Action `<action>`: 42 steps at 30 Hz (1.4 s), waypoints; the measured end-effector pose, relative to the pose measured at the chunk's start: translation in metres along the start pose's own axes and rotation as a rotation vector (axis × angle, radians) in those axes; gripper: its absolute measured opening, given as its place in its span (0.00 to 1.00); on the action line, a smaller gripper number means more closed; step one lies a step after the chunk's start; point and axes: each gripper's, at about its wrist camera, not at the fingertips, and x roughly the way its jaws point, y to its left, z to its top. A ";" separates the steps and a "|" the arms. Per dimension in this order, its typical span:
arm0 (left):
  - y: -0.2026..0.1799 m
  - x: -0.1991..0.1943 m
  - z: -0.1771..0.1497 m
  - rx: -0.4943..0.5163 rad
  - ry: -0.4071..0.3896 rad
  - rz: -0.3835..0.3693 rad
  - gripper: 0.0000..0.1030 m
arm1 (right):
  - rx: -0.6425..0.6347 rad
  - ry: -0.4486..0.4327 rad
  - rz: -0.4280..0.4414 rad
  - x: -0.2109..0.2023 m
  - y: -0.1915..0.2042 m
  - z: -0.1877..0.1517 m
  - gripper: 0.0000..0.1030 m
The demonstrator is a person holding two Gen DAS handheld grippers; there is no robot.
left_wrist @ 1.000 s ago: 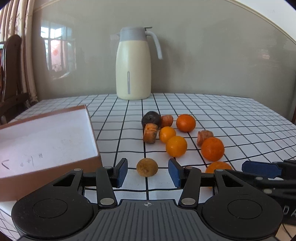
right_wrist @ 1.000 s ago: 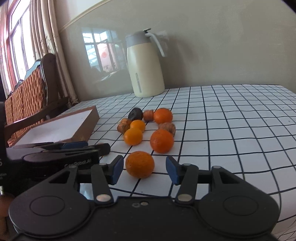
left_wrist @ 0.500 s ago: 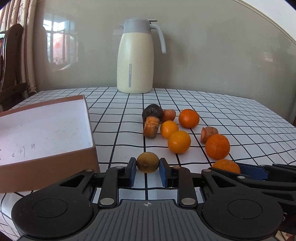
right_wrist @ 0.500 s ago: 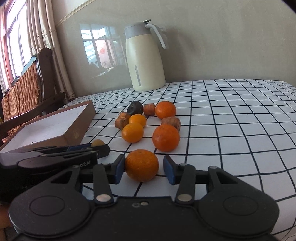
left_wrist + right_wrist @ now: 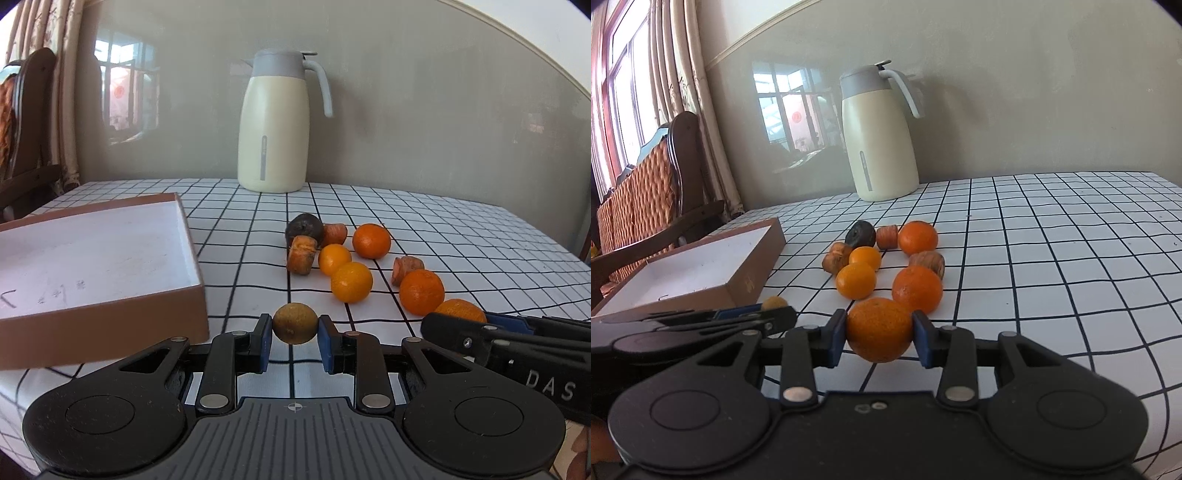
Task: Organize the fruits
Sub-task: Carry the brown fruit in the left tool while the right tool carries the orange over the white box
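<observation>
My left gripper (image 5: 294,330) is shut on a small brownish-green fruit (image 5: 294,323), lifted just above the tablecloth. My right gripper (image 5: 880,332) is shut on an orange (image 5: 880,334), held off the table. The orange also shows in the left wrist view (image 5: 460,309) between the right gripper's fingers. Several oranges (image 5: 351,282), carrot-like chunks (image 5: 301,254) and a dark round fruit (image 5: 303,227) lie in a cluster ahead. A brown box with a white inside (image 5: 92,254) stands to the left.
A cream thermos jug (image 5: 275,123) stands at the back of the checked tablecloth (image 5: 480,240). A wooden chair (image 5: 661,184) stands left of the table. The table edge is close in front of both grippers.
Both grippers closed on their fruits: the left on the brownish-green fruit, the right on the orange. Both then rose slightly with the fruit held.
</observation>
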 end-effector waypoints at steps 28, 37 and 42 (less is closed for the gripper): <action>0.103 -0.107 -0.009 -0.150 -0.148 0.217 0.26 | -0.093 -0.074 0.311 -0.003 0.083 0.005 0.28; 0.138 -0.125 -0.019 -0.212 -0.173 0.323 0.26 | -0.114 -0.084 0.401 0.006 0.116 0.005 0.28; 0.155 -0.131 -0.022 -0.240 -0.190 0.365 0.26 | -0.124 -0.084 0.436 0.012 0.131 0.006 0.28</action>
